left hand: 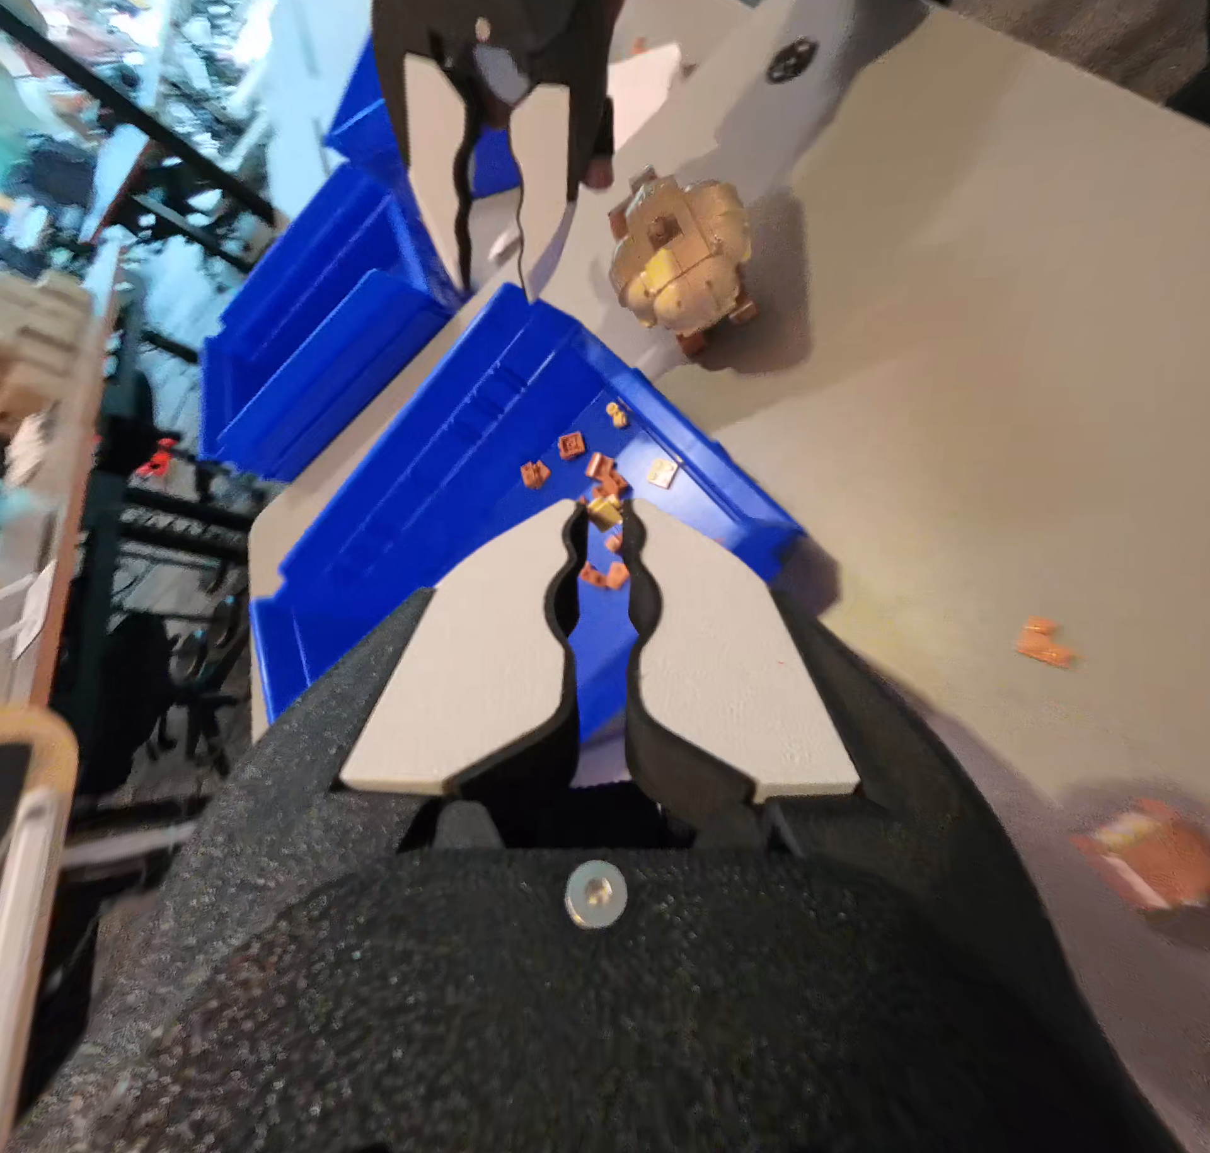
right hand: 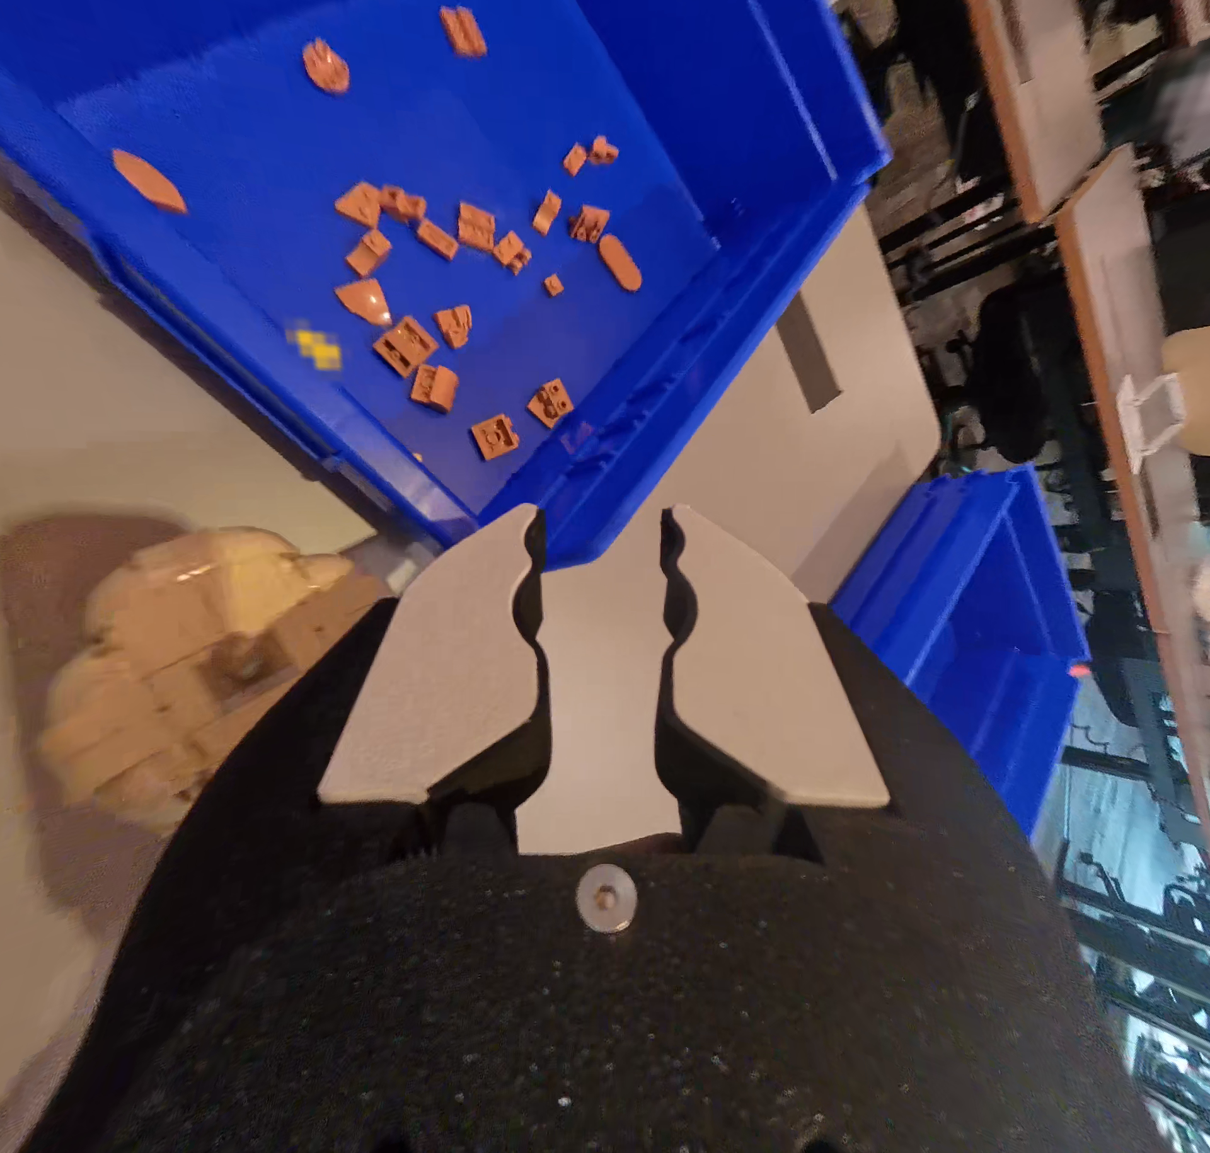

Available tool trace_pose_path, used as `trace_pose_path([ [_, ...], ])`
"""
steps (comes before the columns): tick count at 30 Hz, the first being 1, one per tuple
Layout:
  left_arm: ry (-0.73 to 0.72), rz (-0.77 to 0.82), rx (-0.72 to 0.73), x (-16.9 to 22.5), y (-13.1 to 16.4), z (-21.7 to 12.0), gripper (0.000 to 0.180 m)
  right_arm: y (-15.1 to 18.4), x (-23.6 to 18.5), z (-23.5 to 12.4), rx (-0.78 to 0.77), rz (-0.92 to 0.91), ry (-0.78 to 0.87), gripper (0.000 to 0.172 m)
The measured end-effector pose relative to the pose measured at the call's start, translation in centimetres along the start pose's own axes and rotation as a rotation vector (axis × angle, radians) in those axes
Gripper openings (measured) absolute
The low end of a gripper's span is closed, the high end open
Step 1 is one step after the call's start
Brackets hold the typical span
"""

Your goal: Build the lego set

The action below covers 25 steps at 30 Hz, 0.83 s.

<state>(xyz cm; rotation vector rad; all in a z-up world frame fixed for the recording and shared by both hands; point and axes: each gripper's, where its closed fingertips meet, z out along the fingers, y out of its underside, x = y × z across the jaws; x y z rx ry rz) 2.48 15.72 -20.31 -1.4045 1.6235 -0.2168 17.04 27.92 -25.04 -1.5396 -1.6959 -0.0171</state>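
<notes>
My left gripper is almost closed, and its two tips pinch a small yellow toy brick. It hangs over the big blue plastic bin that sits on the pale grey bench. Down on the floor of that bin lie little orange-brown toy bricks and a pale cream flat brick.

Just beside the blue bin, on the bench, stands a round cream-yellow toy brick model with brown feet. It looks blurry up close in my right view. Two more blue plastic bins stand past the big bin, near the bench edge. A loose orange brick lies on the bench, well away from the bin. A blurry orange and white packet lies nearer to me.

My right gripper is open wide and holds nothing. Its tips are over the near corner of the blue bin, and I see the grey bench between them. In my left view it comes in from above, near the far end of the bin and the toy model.
</notes>
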Motion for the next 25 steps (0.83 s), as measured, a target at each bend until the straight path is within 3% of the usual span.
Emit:
trace_pose_path([
  [4, -0.127, -0.151, 0.011, 5.9, 1.8, -4.3, 0.009, -2.8, -1.5, -3.3, 0.066, 0.022, 0.035, 0.033],
  [8, -0.226, -0.257, 0.013, 11.9, 4.0, -6.4, 0.010, -7.8, -8.7, -4.9, 0.191, 0.039, -0.107, 0.028],
  [12, -0.331, -0.331, -0.042, 16.0, 6.9, -8.1, 0.009, -11.7, -18.3, -3.5, 0.211, 0.050, -0.279, 0.022],
  [15, -0.365, -0.382, -0.119, 18.4, 9.1, -9.1, 0.009, -13.0, -22.8, -1.2, 0.177, 0.095, -0.349, 0.022],
  [19, -0.368, -0.374, -0.224, 20.4, 10.7, -10.0, 0.010, -13.6, -25.0, 1.2, 0.135, 0.193, -0.391, 0.022],
  [25, -0.358, -0.371, -0.269, 21.8, 11.1, -9.8, 0.010, -14.1, -25.7, 3.1, 0.137, 0.259, -0.395, 0.023],
])
